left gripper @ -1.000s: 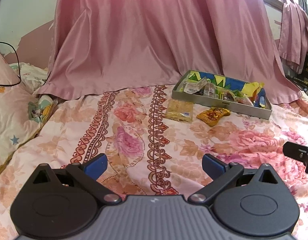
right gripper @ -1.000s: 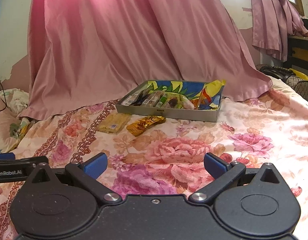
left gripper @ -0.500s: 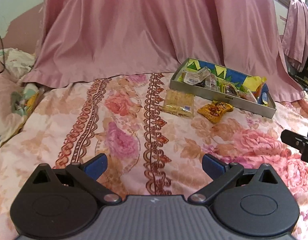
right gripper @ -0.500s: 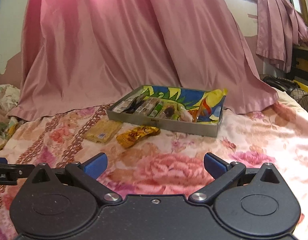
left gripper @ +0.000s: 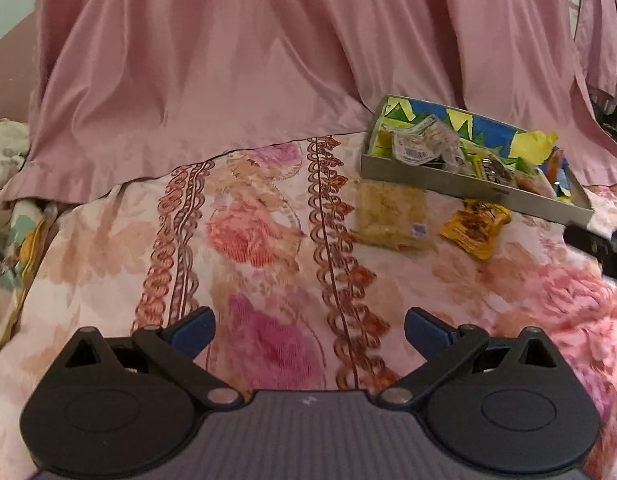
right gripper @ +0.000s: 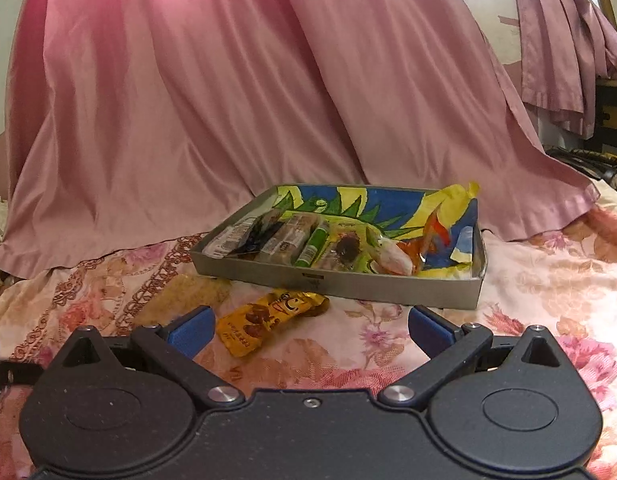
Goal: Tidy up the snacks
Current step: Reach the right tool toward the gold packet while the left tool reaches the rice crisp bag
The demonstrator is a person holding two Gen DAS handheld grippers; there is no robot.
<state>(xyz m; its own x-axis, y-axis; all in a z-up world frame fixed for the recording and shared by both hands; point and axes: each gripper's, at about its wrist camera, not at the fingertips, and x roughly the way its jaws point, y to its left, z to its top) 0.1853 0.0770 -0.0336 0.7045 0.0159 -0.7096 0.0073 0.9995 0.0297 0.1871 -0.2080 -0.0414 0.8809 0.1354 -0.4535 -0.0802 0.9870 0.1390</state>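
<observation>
Sorting progress: most snacks already lay in the tray (right gripper: 388,286); by my reading two packets were left outside it on the floral bedspread (left gripper: 268,240).
Remaining items: a gold wrapper (right gripper: 268,318) lay just near of the tray's front wall, and a pale yellow packet (left gripper: 392,214) lay to its left, touching or almost touching that wall.
Tray contents: several bars side by side, a green tube (right gripper: 313,246), clear-wrapped sweets and a yellow bag (right gripper: 448,208) at the right end.
Right gripper (right gripper: 308,330): jaws spread, empty, close to the gold wrapper.
Left gripper (left gripper: 308,330): jaws spread, empty, well apart from both packets.
Backdrop: a pink curtain (right gripper: 228,100) hung behind the tray.
</observation>
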